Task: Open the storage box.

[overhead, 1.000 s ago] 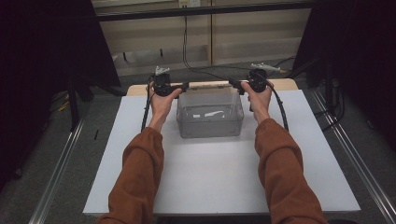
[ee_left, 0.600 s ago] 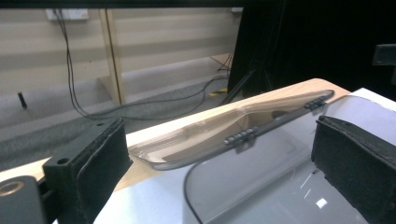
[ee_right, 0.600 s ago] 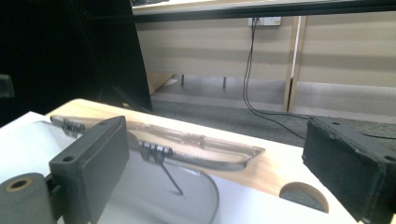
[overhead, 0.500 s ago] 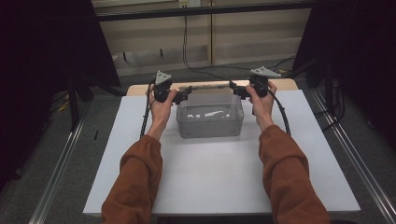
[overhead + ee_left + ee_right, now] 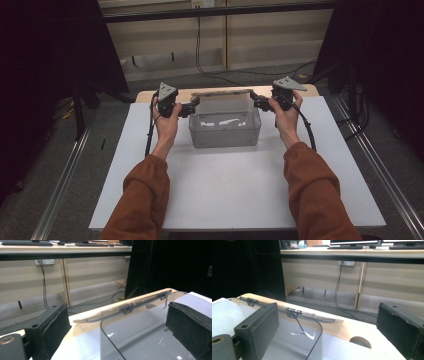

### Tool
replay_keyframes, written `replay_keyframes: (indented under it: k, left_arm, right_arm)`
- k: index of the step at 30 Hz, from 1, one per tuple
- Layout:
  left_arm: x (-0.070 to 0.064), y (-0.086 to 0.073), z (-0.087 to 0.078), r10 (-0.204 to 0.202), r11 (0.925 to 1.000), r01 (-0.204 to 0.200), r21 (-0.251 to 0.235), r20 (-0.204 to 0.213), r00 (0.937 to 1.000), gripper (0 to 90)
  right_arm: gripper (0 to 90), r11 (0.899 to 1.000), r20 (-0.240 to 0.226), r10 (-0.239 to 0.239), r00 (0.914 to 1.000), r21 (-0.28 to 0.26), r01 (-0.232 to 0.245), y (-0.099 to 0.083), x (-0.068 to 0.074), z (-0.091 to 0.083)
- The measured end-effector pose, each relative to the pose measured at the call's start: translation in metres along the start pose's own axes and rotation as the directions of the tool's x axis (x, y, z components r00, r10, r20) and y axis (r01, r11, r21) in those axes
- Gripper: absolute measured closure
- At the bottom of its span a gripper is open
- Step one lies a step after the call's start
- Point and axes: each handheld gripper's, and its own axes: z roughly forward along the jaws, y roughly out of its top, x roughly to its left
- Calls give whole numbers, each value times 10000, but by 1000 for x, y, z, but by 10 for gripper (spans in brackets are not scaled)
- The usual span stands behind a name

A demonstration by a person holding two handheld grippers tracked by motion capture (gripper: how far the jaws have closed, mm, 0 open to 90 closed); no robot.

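1. Here the work in hand is the clear, rectangular plastic box with a hinged lid [image 5: 225, 122], which sits on the white tabletop sheet [image 5: 235, 190] towards its far edge, midway between the two hands.
2. The left gripper [image 5: 192, 106] is just beside the box's left end, up near the rim; in the left gripper view its black padded jaws stand wide apart, released, with the curved clear wall of the box [image 5: 140, 335] rising between them.
3. The right gripper [image 5: 256, 101] mirrors it at the right end, and the right gripper view shows its jaws likewise spread, with the box corner [image 5: 312, 340] between them and nothing pinched.
4. I judge the step to be lining both tools up on the ends of the box, ahead of a two-handed grasp or a move on the lid.
5. The next move would call for each gripper to edge inward until one jaw is inside the wall and one outside, then close evenly so the thin plastic does not flex or slip.
6. Hard to make out: whether the lid, hinged along the far edge [image 5: 126, 307], stands fully open; the white marks in the box [image 5: 225, 121] could be contents or glare.
7. The hole in the wooden table edge [image 5: 360, 342] is partly cut off by the sheet.
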Motion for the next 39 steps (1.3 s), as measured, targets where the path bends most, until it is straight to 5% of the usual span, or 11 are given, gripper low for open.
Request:
replay_keyframes:
  k: [10,15,25,39]
  left_arm:
    - [-11,-6,-27,321,9987,-312,-399,211,9993,40]
    - [-15,-9,-37,58,9998,-54,-213,203,9998,29]
    - [-26,-19,-56,82,9969,-60,-787,280,9996,25]
    - [-49,-26,-84,477,9955,-433,-840,518,9975,28]
  right_arm:
    - [19,9988,-146,-333,9993,-361,328,4,10,-20]
    - [8,9985,-57,-431,9991,-346,429,-1,14,-32]
    - [0,9945,145,-969,9952,-385,974,-9,26,-56]
    - [0,9930,71,-913,9958,-743,915,-15,37,-90]
